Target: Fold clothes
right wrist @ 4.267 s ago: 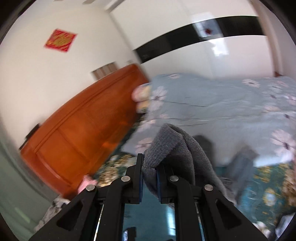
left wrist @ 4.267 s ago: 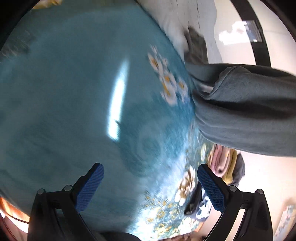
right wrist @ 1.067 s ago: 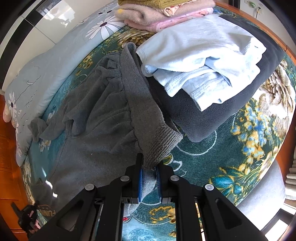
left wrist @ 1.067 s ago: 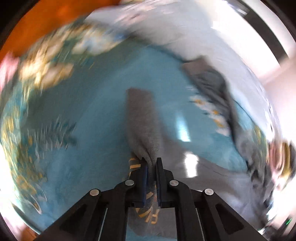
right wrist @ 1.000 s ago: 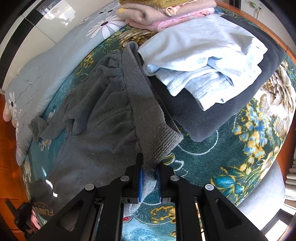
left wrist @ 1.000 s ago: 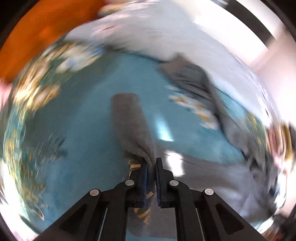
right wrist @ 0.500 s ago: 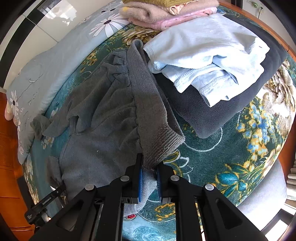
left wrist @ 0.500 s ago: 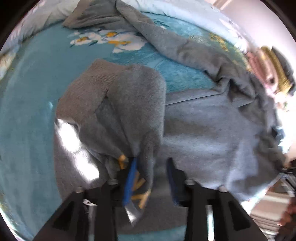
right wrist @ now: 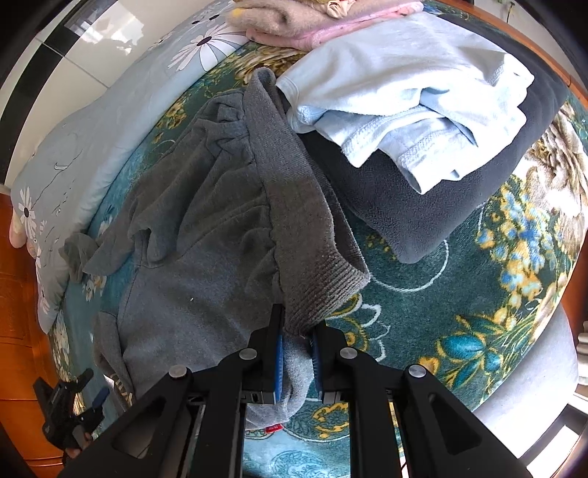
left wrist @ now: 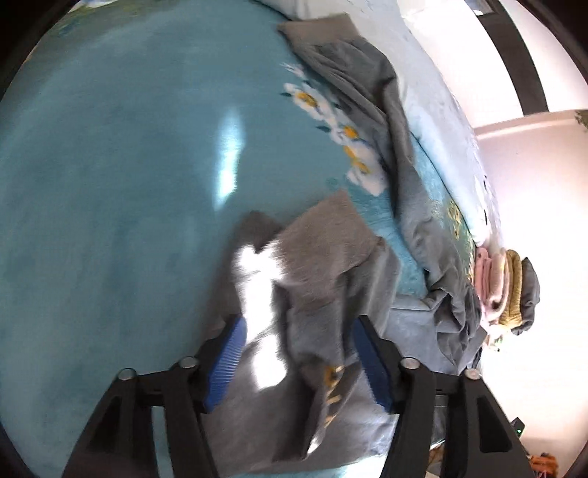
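Observation:
A grey sweatshirt (right wrist: 205, 235) lies spread on the teal floral bedspread (right wrist: 459, 305). My right gripper (right wrist: 297, 358) is shut on its ribbed hem, which bunches up in front of the fingers. In the left wrist view my left gripper (left wrist: 299, 358) is open, its blue pads either side of a folded grey sleeve (left wrist: 319, 250) lying on the sweatshirt's body. The left gripper also shows in the right wrist view (right wrist: 70, 411) at the lower left, beside the garment's far end.
A light blue garment (right wrist: 408, 95) lies on a dark fleece (right wrist: 433, 206) to the right of the sweatshirt. Pink and tan folded clothes (right wrist: 308, 22) are stacked behind. A pale floral quilt (right wrist: 92, 121) lies along the left. An orange wooden frame (right wrist: 14, 294) borders the bed.
My left gripper has opened and let go of the grey sleeve, which now lies folded over the body. My right gripper still holds the hem in the same place.

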Available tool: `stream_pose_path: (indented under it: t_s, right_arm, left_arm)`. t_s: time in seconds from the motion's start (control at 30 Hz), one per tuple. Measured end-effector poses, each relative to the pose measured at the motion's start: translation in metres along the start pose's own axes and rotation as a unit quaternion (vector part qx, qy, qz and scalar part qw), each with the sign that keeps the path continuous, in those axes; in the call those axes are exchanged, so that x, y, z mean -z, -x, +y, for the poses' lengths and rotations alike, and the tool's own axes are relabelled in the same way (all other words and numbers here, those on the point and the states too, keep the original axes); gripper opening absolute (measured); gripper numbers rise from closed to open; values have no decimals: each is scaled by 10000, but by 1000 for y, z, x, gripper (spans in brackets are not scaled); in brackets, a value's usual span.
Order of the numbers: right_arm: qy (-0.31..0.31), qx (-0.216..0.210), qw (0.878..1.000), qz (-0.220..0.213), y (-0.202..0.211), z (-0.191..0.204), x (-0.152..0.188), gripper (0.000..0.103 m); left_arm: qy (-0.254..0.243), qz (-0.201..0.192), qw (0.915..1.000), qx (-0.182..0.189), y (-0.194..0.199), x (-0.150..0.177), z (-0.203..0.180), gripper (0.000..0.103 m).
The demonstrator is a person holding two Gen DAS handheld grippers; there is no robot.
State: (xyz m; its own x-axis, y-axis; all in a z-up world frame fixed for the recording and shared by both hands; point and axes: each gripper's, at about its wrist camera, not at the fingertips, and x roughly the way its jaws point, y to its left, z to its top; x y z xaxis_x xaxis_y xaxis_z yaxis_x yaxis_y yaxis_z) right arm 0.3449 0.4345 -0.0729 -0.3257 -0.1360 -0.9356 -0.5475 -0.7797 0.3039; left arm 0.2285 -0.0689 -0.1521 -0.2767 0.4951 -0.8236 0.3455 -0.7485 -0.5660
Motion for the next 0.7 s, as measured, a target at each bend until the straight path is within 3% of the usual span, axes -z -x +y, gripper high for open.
stream_pose_path:
  t_s: [0.07,0.13,0.2,0.27,0.4,0.6,0.63,0.7]
  right_arm:
    - [-11,-4,10000,-9,1,1,-2,14]
    - [-24,-8,10000,-23,2,1,-2,14]
    - [-16,-11,10000,-38,4,2,-2,14]
    - [0,-8,10000,-59,6,3,-2,14]
    - [40,-17,9999,-145,13,5,-3,14]
    - [151,-32,9994,-304,23,5,0,13]
    - [139,2,9995,-276,21,4,2,13]
    - [55,45,9998,-173,14,-2,6,13]
  left_arm:
    - [-125,94,9997,-160,-12,-4,-8,39]
    - [-216,156,9992,-291,-18,-4,-5,17]
    - [-84,129,9994,-314,-14,-2,3,11]
    - [72,-45,9997,-230,-1,-4,12,8]
    - [279,-936,9950,-202,65,-18,41,8]
    - [639,-2370,9648,-945,194,-29,125,7]
    - [756,-2458,9602,-1095,207,-27,146,8]
    - [1066,-2334,9586,-1237,211,-21,187,8]
